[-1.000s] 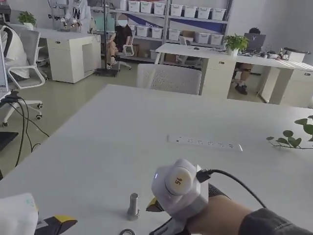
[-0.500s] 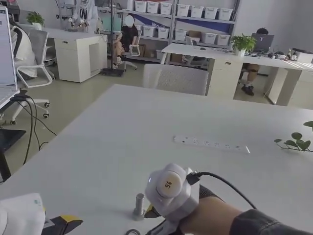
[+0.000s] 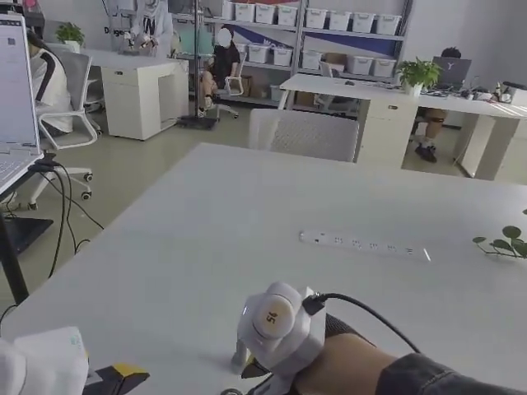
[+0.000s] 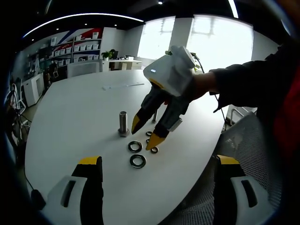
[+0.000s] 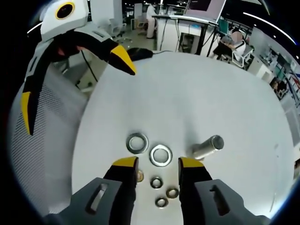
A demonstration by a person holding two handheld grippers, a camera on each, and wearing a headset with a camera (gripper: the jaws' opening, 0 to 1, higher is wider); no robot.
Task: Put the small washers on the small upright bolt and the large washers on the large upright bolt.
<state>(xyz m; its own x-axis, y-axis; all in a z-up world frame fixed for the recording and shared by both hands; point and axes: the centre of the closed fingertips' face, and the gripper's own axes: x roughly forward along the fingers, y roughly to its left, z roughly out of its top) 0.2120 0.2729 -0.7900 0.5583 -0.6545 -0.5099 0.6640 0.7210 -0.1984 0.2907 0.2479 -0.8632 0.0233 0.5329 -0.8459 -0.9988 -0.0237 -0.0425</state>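
Note:
One upright steel bolt (image 4: 123, 124) stands on the white table (image 4: 70, 112); it leans right in the right gripper view (image 5: 208, 147). Two large washers (image 5: 137, 143) (image 5: 161, 155) lie flat beside it, also seen as large washers (image 4: 138, 161) in the left gripper view. Several small washers (image 5: 156, 182) lie under my right gripper (image 5: 158, 163), which hovers open just above them with nothing held. My left gripper (image 4: 157, 161) is wide open, back from the washers and empty. In the head view the right gripper (image 3: 276, 329) covers the bolt, and the left gripper (image 3: 123, 378) shows at the bottom left.
A white power strip (image 3: 364, 244) lies mid-table, with a plant sprig (image 3: 504, 244) at the right edge. A chair (image 3: 305, 134) stands at the far side and a laptop (image 3: 16, 99) at the left. People sit at desks in the background.
My right gripper has shifted left over the table and now hides the bolt in the head view. The head camera has also turned.

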